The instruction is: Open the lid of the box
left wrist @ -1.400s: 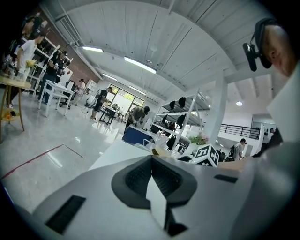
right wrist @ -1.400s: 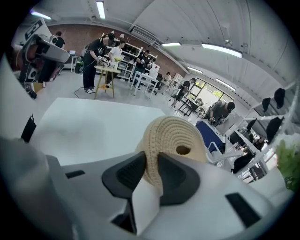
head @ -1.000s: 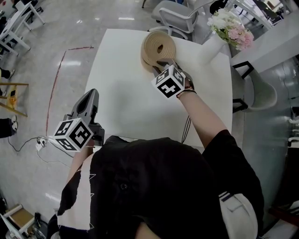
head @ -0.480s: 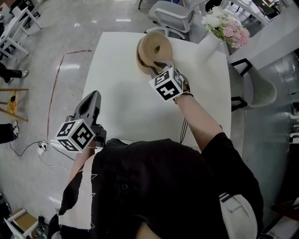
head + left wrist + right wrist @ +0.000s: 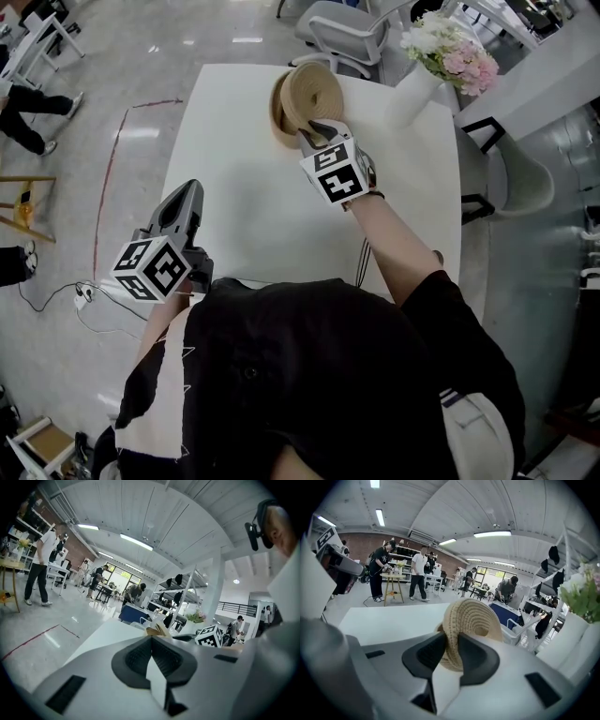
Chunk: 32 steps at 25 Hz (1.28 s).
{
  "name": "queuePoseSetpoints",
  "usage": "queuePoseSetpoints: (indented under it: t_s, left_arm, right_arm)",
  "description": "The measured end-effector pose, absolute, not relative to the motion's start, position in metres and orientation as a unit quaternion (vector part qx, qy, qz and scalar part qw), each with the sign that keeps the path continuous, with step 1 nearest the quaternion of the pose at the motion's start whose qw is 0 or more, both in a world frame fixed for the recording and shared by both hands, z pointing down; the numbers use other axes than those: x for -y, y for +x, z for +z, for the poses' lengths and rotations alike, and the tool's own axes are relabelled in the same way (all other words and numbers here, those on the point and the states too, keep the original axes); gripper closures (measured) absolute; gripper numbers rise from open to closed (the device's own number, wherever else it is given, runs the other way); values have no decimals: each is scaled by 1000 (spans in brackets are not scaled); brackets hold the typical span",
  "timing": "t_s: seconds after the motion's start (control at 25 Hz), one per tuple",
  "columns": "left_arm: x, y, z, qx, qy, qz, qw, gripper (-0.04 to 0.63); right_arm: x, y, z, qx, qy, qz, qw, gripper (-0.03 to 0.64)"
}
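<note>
1 grip: right tool point(image 5: 317, 129) on lid point(image 5: 314, 92) rim
I see the right tool clenched on the woven lid, tipped on edge just ahead of its tips; left tool point(image 5: 184, 202) clenched shut, empty.

No words, numbers or brand names can be read anywhere. The only printed marks are black-and-white square patterns on the left marker cube point(image 5: 150, 270) of the left gripper point(image 5: 185, 199) and the right marker cube point(image 5: 336, 171) of the right gripper point(image 5: 316, 128). They carry no letters or digits.
</note>
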<state>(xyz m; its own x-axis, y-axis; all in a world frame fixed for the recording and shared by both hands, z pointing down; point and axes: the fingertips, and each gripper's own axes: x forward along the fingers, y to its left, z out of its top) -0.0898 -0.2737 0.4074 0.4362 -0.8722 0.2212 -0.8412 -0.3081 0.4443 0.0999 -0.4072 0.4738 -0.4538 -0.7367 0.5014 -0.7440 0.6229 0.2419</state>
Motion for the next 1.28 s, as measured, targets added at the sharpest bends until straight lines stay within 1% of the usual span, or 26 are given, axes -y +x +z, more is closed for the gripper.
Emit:
queuePoseSetpoints:
  t_s: [0.24, 0.68, 0.88, 1.28]
  left_arm:
    - [275, -85, 405, 529, 809, -26, 253, 588]
    - [275, -82, 396, 531, 810, -30, 247, 588]
    - [277, -82, 398, 530, 810, -33, 247, 588]
    - [278, -80, 396, 524, 815, -41, 244, 588]
  right_arm:
    - [407, 108, 468, 852, 456, 21, 257, 525]
    - [408, 113, 460, 846, 483, 36, 223, 528]
    - [409, 115, 456, 845, 493, 57, 197, 528]
    - [408, 127, 442, 838, 518, 132, 114, 529]
